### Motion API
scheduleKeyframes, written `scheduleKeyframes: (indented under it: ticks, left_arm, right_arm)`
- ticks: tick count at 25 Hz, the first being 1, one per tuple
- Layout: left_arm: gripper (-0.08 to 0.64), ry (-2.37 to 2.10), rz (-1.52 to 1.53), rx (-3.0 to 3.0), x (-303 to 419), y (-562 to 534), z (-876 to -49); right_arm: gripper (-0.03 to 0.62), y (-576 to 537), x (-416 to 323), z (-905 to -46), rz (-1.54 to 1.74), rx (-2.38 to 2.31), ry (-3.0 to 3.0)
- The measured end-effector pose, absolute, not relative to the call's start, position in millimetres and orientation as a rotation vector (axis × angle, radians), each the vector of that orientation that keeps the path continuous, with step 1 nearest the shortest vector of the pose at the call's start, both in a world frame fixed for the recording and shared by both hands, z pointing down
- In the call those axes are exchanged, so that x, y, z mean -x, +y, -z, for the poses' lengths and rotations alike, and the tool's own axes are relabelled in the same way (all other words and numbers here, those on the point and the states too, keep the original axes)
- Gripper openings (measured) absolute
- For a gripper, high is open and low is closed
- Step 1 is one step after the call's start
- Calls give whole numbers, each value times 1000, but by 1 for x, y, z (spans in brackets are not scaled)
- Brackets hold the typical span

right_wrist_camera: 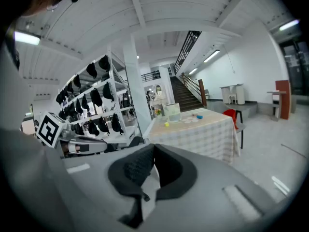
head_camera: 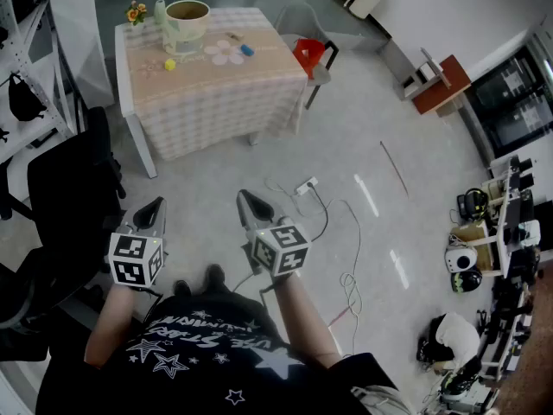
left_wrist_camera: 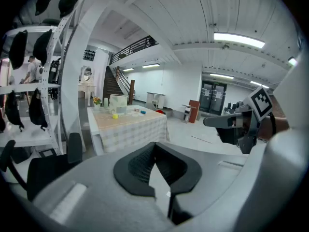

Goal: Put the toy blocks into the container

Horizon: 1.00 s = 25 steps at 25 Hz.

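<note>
Floor: one wide stretch of pale floor (head_camera: pixel 346 145) lies open between the person and the desk. One loose white cable (head_camera: pixel 348 275) trails over it to the right of the tongs.
Desk: one desk (head_camera: pixel 216 102) under a checked cloth, at the top of the head view. Its near edge and right side face open floor.
Chairs: two. A black chair (head_camera: pixel 65 188) stands near the left tongs, and a red chair (head_camera: pixel 309 56) stands at the desk's right corner.
Tongs: two, side by side low in front of the person and well apart from the desk. The left tongs (head_camera: pixel 155 204) and the right tongs (head_camera: pixel 244 197) are each pressed together with nothing between them.
Container: one container (head_camera: pixel 187 20), upright with its mouth open, on the far left part of the desk.
Blocks: two can be made out. A yellow block (head_camera: pixel 170 64) lies just beside the container and a blue block (head_camera: pixel 247 50) lies further right. Both are on the cloth, outside the container.
</note>
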<state>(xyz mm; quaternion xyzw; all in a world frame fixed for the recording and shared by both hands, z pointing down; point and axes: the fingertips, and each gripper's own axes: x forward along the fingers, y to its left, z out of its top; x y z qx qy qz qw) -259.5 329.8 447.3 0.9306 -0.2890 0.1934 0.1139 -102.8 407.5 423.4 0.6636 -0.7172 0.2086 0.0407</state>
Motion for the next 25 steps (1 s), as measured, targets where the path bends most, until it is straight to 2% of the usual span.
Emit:
scheduleKeyframes:
  ticks: [13, 21, 22, 23, 24, 25]
  left_arm:
    - [9, -827, -460, -2587, 268, 332, -443]
    - [9, -839, -575, -2638, 251, 343, -464]
    - [9, -847, -580, -2636, 246, 343, -465]
    - [9, -855, -577, -2630, 242, 342, -464]
    - [9, -863, -569, -2624, 237, 342, -462]
    - [9, -871, -560, -2623, 232, 340, -460]
  right_arm:
    - [3, 399, 89, -434, -616, -2037, -2175]
    - [5, 414, 73, -455, -596, -1945, -2177]
    - [16, 415, 71, -456, -608, -1919, -2202]
    - [140, 416, 70, -457, -627, -1898, -2232]
    - [223, 418, 66, -458, -643, -1888, -2254]
    - [225, 418, 60, -458, -650, -1887, -2262]
